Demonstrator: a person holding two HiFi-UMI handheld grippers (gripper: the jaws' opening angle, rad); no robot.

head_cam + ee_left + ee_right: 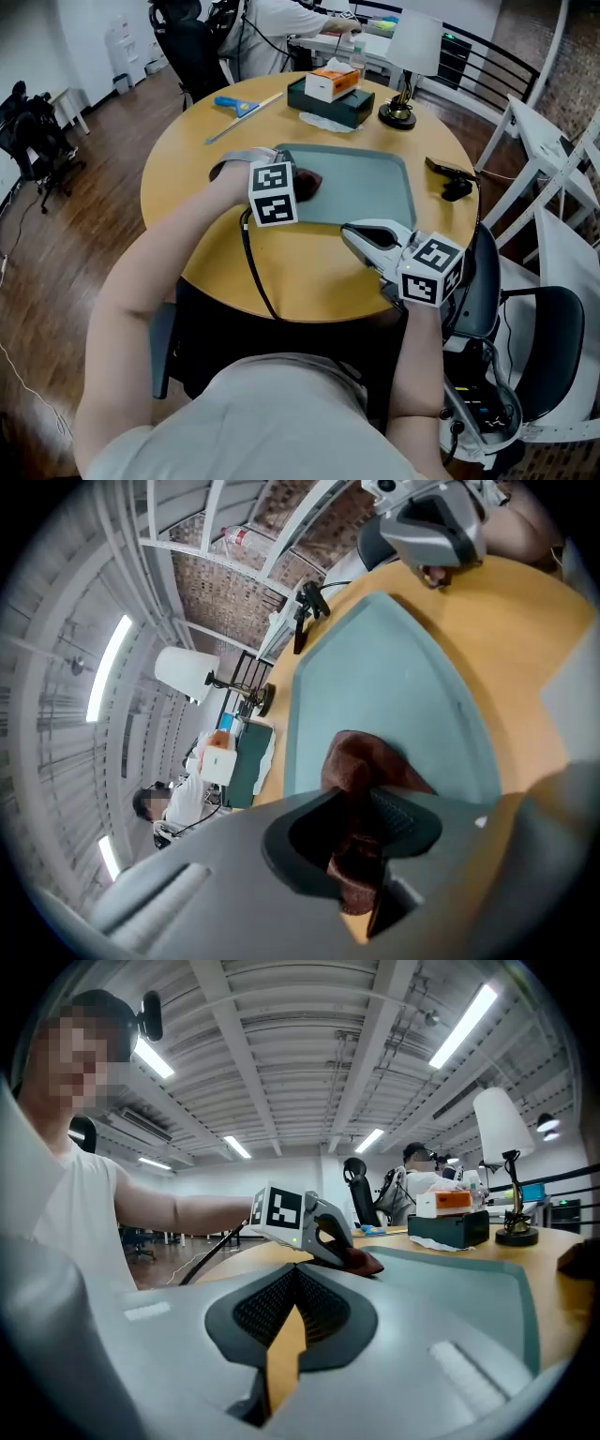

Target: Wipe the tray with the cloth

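A grey-green tray (375,187) lies in the middle of the round wooden table (281,272). My left gripper (298,181) is shut on a dark brown cloth (309,180), which rests on the tray's left part. The left gripper view has the cloth (361,761) bunched between the jaws, with the tray (394,677) stretching beyond it. Just off the tray's front edge, my right gripper (351,232) lies on the table, shut with nothing in it. The right gripper view looks across the tray (469,1288) at the left gripper (323,1232) and the cloth (367,1263).
Behind the tray stand a dark green box with a tissue carton (331,94) and a table lamp (410,58). A blue-handled tool (236,104) lies at the back left, a small black object (452,178) right of the tray. White chairs (553,159) crowd the right side.
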